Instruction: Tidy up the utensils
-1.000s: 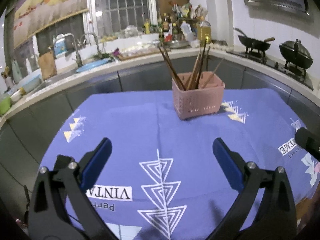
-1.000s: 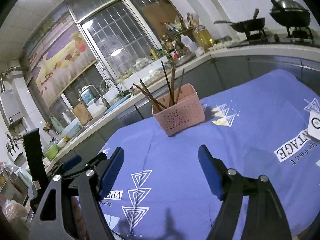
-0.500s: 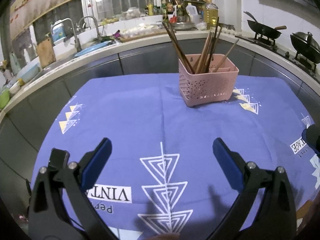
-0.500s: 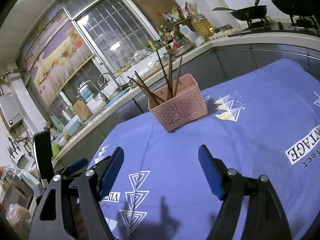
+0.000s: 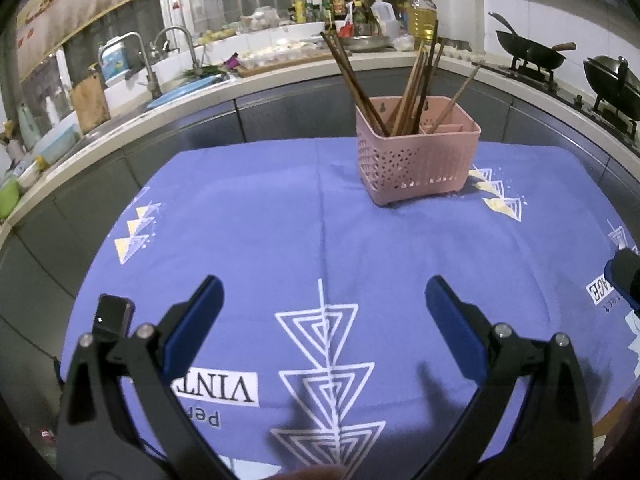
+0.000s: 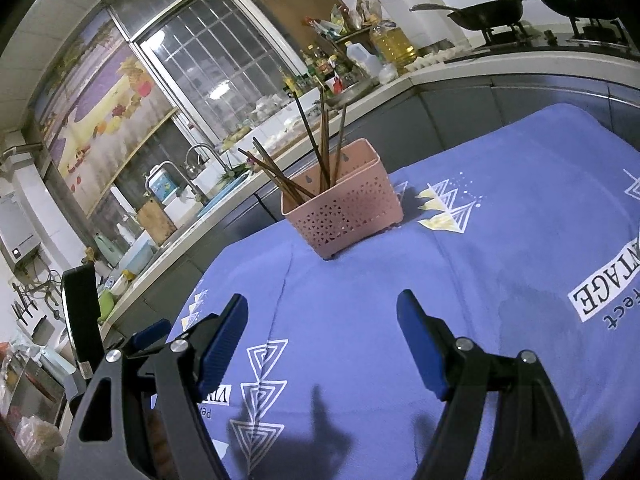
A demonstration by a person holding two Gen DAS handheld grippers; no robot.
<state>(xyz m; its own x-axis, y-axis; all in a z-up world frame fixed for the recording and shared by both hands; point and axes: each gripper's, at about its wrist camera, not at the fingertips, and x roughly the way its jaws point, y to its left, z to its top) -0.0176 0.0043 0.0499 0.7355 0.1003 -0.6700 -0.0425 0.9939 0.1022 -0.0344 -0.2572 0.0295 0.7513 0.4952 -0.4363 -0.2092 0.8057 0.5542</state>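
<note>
My left gripper (image 5: pixel 323 304) and right gripper (image 6: pixel 322 330) both gape wide, empty, above the blue tablecloth (image 5: pixel 260 220). Pink basket (image 5: pixel 418 156) of chopsticks (image 5: pixel 412 80) stands well ahead. Only the left view shows the basket's inner divider; only the right shows the left gripper's finger (image 6: pixel 150 336).

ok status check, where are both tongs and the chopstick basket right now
Left tongs open, empty. Right tongs open, empty. Chopsticks upright in pink basket on blue cloth. Nothing between tongs and basket.
</note>
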